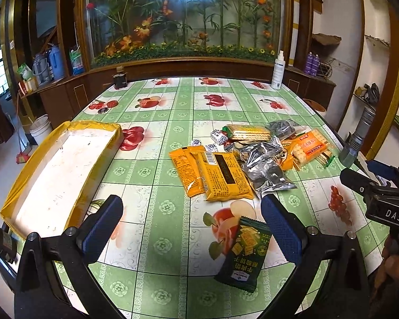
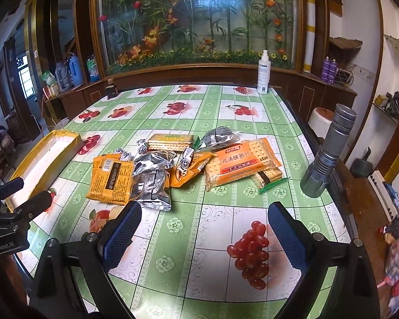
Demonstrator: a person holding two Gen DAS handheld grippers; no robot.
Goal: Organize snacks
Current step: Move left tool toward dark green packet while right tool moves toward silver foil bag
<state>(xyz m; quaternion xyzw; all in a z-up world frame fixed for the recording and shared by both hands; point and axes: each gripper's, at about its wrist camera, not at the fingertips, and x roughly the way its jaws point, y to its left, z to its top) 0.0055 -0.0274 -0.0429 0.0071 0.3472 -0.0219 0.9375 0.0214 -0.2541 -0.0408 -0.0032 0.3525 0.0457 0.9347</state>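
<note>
Though unheld, green packet (image 1: pixel 243 255) touches right finger (image 1: pixel 282 230)

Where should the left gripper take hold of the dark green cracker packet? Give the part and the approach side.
Grip the dark green packet across its narrow width, near the middle, coming down from above. It lies flat and apart from the pile, long axis roughly toward the camera, already close to the open left gripper, beside its right finger. Shifting slightly right should probably straddle it.
</note>
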